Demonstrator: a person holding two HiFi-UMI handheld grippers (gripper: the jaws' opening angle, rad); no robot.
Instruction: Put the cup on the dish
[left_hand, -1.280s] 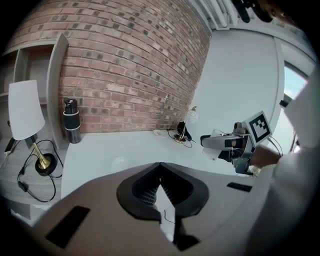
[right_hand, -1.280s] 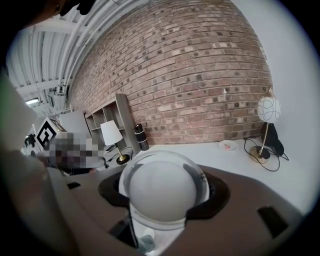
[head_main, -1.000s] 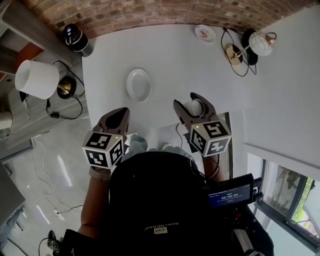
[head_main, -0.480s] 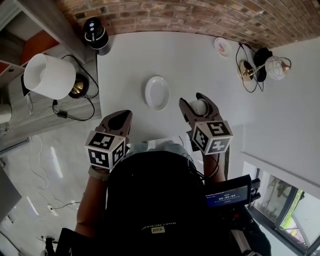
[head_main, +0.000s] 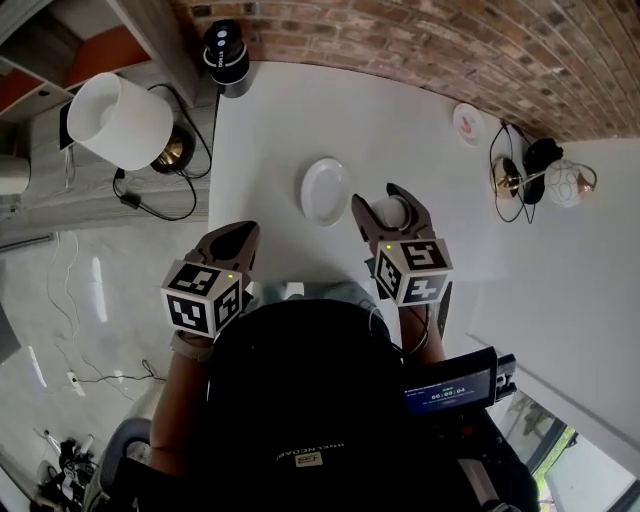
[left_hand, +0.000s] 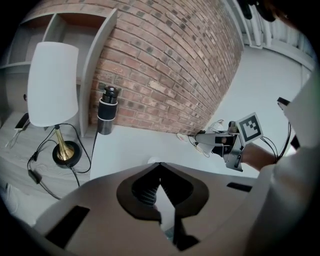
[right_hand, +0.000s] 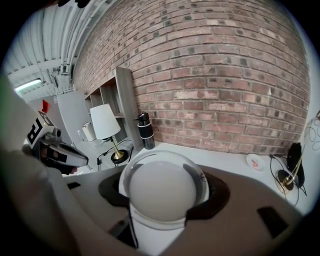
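Note:
A white cup (head_main: 392, 212) sits between the jaws of my right gripper (head_main: 390, 205), which is shut on it just right of the white dish (head_main: 326, 191) on the white table (head_main: 300, 120). In the right gripper view the cup (right_hand: 162, 192) fills the space between the jaws. Whether it touches the table is hidden. My left gripper (head_main: 233, 240) hangs shut and holds nothing at the table's near left edge. Its jaws meet at the tips in the left gripper view (left_hand: 159, 180), where the right gripper (left_hand: 220, 145) shows far right.
At the back left corner stands a black bottle (head_main: 226, 55). A white-shaded lamp (head_main: 120, 120) with cables is off the table's left side. Further right are a small saucer (head_main: 468, 123) near the brick wall and a gold lamp (head_main: 545, 180) with cables.
The head view has swung, so the table sits further right and lower. My right gripper, still holding the cup, is now closer to the dish. The left gripper stays shut.

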